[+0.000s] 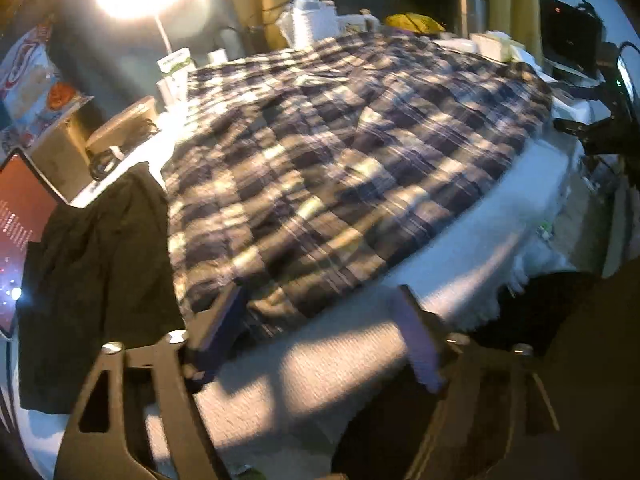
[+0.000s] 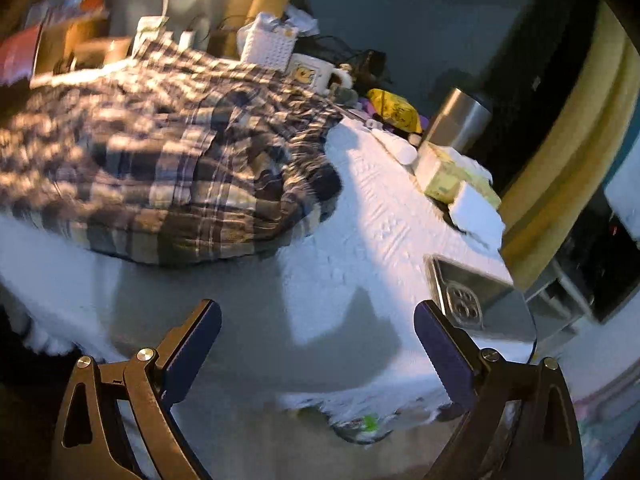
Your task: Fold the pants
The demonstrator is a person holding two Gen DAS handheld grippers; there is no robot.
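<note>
Plaid navy-and-cream pants spread over white textured tablecloth, left wrist view. Left gripper jaws wide, empty, at near hem. Black garment lies beside, left.

Right wrist view: pants rumpled far left. Right gripper wide, empty, above cloth. Phone near right finger.

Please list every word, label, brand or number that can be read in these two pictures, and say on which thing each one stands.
No text can be read with certainty.
Red and white bag: large lettering, too blurred.
Red screen: small white lines, too small.
Green and white carton: print, too blurred.
Mug: yellow picture, no legible words.
Yellow packet: dark marks, unreadable.
Tissue box: print, blurred.
</note>
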